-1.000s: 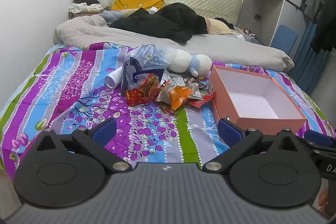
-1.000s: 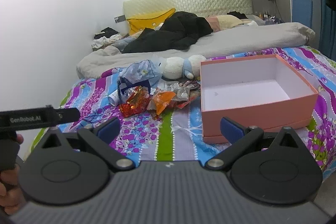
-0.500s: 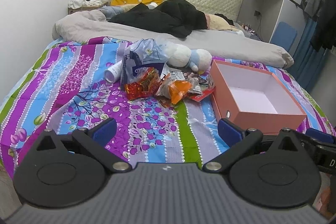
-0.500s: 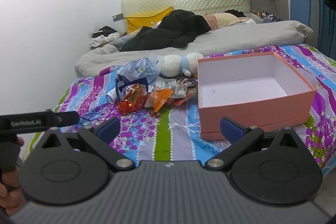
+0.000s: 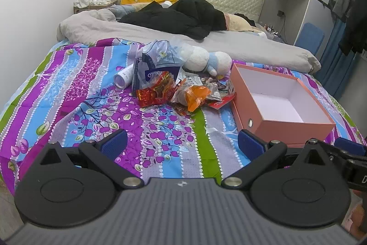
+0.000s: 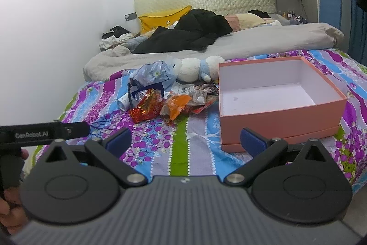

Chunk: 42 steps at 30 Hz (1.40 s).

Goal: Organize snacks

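Pink box (image 5: 284, 123): white inside, seemingly bare | snacks (image 5: 183, 93) beside | left tool (image 5: 182, 145), right tool (image 6: 185, 140): wide

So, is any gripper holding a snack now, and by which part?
Nothing is held. The left gripper and the right gripper are both open, short of the snack pile on the bed.

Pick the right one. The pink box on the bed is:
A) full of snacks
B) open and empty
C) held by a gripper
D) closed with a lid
B: the box shows a bare white floor in both views, with the snacks piled on the bedspread to its left and both grippers short of it.
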Available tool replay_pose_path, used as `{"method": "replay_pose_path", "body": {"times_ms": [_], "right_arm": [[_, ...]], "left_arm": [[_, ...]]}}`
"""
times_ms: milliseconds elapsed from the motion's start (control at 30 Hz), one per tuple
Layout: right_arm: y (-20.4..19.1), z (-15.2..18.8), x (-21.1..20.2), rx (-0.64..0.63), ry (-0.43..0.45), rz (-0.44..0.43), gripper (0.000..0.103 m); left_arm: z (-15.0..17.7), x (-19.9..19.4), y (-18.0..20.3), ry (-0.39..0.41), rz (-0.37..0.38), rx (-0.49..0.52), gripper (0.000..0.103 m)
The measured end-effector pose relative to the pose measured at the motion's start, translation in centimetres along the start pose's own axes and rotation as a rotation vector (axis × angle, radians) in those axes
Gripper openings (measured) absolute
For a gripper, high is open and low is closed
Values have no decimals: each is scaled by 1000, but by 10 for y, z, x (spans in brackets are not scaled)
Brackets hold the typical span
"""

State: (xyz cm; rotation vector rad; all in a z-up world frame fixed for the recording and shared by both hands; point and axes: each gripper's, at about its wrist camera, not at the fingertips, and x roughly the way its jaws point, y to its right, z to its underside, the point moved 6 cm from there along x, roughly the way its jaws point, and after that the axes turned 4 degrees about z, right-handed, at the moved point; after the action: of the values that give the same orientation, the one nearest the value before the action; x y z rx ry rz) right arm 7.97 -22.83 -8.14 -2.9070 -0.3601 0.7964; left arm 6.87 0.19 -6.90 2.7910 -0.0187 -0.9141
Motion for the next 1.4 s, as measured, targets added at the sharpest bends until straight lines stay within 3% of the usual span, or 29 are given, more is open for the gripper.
{"method": "replay_pose_path", "body": {"times_ms": [400,467,1067,1400], "right_arm": [[-4,4,5,-12,8,8,102],[-5,6,6,-8,1,9,97],[-10,17,19,15,4,-17,97],[-9,21,29,8,9,13,97]], "left_arm": [[-3,5,-12,1,-3,0,103],[0,7,-13,-9,2,-5,103],[11,23,-26,-27,-12,-6,103],[13,34,-28,-44,-7,-9,103]]}}
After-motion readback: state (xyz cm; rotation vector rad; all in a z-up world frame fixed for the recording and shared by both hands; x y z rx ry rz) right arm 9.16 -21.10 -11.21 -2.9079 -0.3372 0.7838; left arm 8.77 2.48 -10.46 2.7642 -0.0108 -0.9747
